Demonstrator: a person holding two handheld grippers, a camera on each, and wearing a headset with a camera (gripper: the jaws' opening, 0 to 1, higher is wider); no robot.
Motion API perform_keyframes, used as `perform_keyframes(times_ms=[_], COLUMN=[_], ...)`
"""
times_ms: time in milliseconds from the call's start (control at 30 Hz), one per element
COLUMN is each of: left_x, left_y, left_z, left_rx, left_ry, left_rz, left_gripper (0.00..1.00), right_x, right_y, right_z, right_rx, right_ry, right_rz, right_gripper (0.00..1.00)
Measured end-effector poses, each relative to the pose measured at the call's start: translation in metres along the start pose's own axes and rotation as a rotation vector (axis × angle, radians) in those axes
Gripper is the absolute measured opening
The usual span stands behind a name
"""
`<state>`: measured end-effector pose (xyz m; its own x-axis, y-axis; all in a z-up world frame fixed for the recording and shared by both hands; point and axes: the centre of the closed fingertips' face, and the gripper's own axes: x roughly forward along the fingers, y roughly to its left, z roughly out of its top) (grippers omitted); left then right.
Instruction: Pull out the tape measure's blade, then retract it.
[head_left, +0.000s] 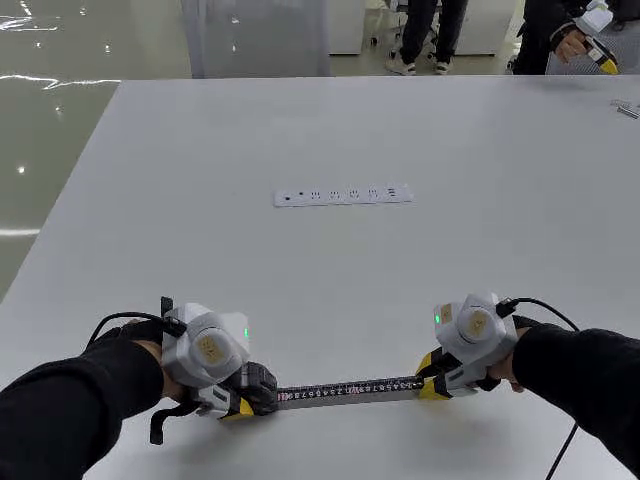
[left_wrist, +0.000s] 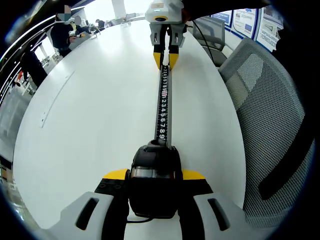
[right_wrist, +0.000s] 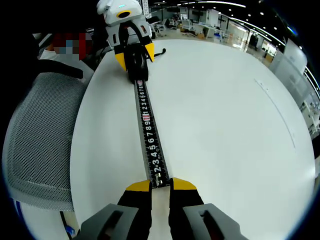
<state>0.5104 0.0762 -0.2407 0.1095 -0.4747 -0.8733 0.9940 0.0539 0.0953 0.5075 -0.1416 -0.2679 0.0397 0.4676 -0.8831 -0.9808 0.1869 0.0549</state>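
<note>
**Black case clamped left, blade tip pinched right: blade stretched between the two**

- Left gripper: jaws closed around the tape measure's black case, yellow tips pressed to either flank. Case sits low on the white table, mouth facing straight ahead of the jaws.
- Right gripper: jaws narrow, nipping the free end of the blade between the yellow tips. The low numbers lie just ahead of the tips.
- Key relation: the blade's long axis runs dead straight from one gripper to the other, each pointing at its opposite. It lies flat, on or just above the table, with no visible kink or twist. The grippers are well apart.
- Hand pose: both forearms come in low from the near edge, grippers turned inward and roughly level with the tabletop.
- Judgement: the pull-out looks done. Retraction would call for the right gripper to travel along the blade's line toward the case while the left holds the case steady. Drifting off that line risks buckling the blade.
- Power strip lies well beyond both grippers, clear of the path.
</note>
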Motion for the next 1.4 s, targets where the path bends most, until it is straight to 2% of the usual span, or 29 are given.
perform_keyframes(times_ms=[1400], left_x=[0.001], left_y=[0.003], left_z=[0.000], left_rx=[0.003], left_ry=[-0.003], left_rz=[0.004], left_gripper=[0.32], right_x=[-0.011], right_y=[-0.003], right_z=[-0.020], right_rx=[0.036], right_ry=[0.015], right_rz=[-0.014], right_gripper=[0.08])
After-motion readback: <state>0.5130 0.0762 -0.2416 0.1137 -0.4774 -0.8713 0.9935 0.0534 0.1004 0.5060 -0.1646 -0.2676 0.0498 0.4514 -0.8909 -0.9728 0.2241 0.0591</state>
